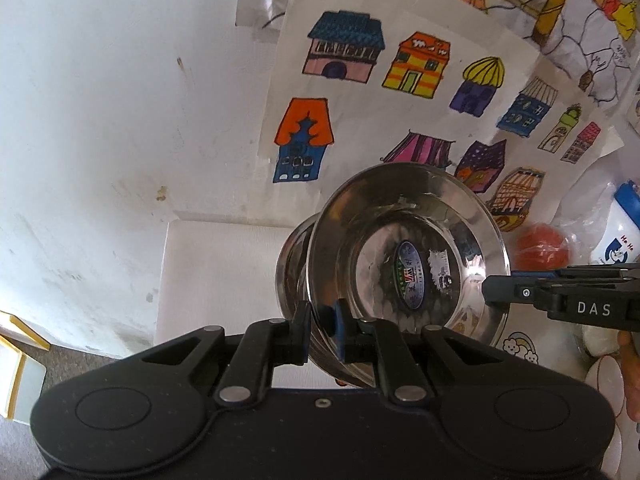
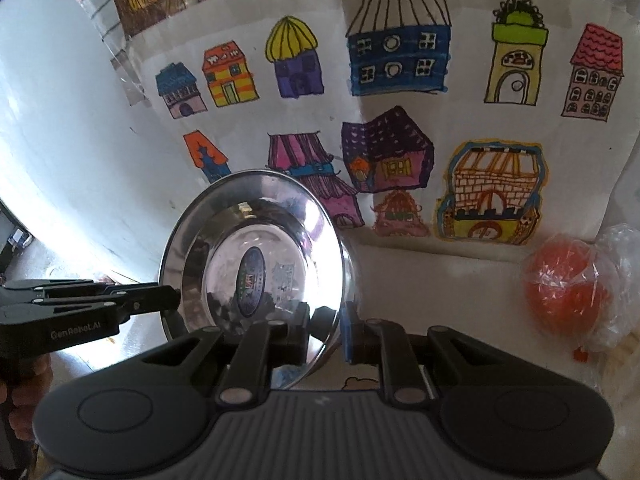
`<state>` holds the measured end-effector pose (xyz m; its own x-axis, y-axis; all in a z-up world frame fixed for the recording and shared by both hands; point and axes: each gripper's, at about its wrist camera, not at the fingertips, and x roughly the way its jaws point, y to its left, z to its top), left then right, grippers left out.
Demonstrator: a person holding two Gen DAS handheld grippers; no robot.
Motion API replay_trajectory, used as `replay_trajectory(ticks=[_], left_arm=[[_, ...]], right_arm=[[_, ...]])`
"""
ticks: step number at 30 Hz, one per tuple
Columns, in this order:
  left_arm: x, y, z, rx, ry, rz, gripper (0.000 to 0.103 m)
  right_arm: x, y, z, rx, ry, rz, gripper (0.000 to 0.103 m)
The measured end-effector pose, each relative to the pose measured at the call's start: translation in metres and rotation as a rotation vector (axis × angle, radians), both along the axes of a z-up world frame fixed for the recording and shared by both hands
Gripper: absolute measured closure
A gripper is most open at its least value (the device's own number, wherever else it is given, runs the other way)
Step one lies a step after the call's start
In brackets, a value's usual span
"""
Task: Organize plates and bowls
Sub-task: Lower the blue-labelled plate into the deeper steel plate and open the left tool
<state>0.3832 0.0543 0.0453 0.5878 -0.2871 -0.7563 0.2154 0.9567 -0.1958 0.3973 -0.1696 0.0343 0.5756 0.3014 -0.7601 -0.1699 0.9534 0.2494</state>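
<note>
A shiny steel bowl (image 1: 408, 256) with a wide rim and an oval sticker inside is held up on edge in front of the wall. My left gripper (image 1: 322, 330) is shut on its lower rim. A second steel rim (image 1: 292, 268) shows just behind it on the left. My right gripper (image 2: 326, 330) is shut on the same bowl's rim (image 2: 256, 256) from the other side. Each gripper shows in the other's view: the right one (image 1: 496, 290) at the bowl's right edge, the left one (image 2: 168, 302) at its left edge.
Children's drawings of coloured houses (image 1: 400, 80) cover the wall behind. A white table surface (image 1: 216, 272) lies below. An orange ball in clear plastic (image 2: 568, 284) sits to the right, next to a white and blue container (image 1: 620, 232). A yellow-edged box (image 1: 16, 360) is at the far left.
</note>
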Motion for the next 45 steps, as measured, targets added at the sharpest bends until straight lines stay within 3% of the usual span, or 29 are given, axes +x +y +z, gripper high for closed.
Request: replay_trajectory(ticks=[23, 45], left_arm=[[0.014, -0.005, -0.010, 0.014, 0.052, 0.023, 0.090], [0.016, -0.015, -0.014, 0.036, 0.015, 0.006, 0.091]], right_arm=[[0.016, 0.010, -0.015, -0.031, 0.043, 0.016, 0.083], [0.023, 0.023, -0.026, -0.082, 0.016, 0.044, 0.079]])
